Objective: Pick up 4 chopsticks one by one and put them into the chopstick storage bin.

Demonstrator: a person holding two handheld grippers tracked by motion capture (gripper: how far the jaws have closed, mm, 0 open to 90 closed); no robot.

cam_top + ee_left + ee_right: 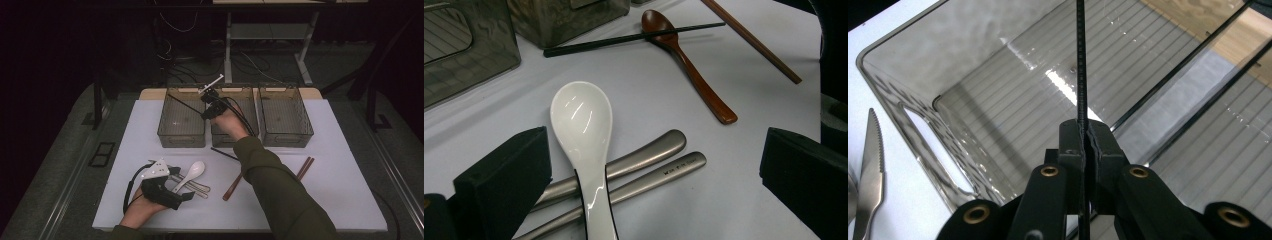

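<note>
The right gripper hangs over the row of three clear bins at the far side of the table, its jaws clamped tight on a thin black chopstick. In the right gripper view the stick runs straight up from between the pressed-together pads, over the ribbed floor of the left bin. From the high view the chopstick slants across the left bin from the gripper toward that bin's far left corner — whether its tip touches anything I cannot tell.

The left gripper rests low at the near left of the table (the hand holds it just above the white sheet), and its jaws stand wide apart with nothing pressed between them. Between those open jaws, in the left gripper view, lies a white ceramic spoon, its handle crossing over two metal handles that lie side by side.

Farther out, a second black chopstick lies on the sheet across the bowl of a brown wooden spoon, with a brown chopstick just beyond. A serrated knife lies on the sheet beside the left bin's handle slot.
</note>
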